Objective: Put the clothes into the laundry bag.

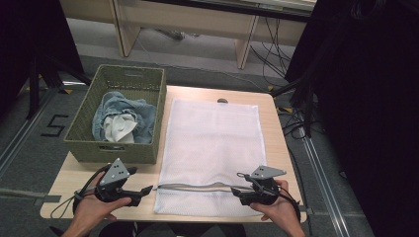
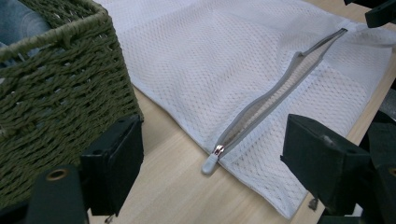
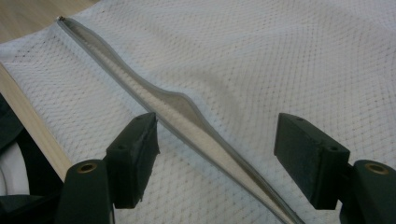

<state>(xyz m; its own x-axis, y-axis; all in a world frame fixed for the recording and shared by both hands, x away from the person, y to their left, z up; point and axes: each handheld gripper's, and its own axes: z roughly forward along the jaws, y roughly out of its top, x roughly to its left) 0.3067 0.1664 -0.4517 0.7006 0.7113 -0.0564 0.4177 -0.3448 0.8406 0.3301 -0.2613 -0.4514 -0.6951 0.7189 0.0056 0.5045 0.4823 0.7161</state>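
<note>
High view: 1 mesh bag, 1 basket, 2 open, empty tongs, left and right.

Item: mesh bag, white, rectangular.
Pose: flat on the table, long side running away from the person, near short edge at the table's front edge.
Position: just beside the green basket, on its right in the high view.
Zipper: grey, set across the bag close to the near short edge.
Zipper state: open along its length; the two grey tapes gape apart in the middle, showing the pale inside.
Pull: white tab at the zipper end nearest the basket, resting on the table at the bag's corner.
Contents: none visible through the mesh.
</note>
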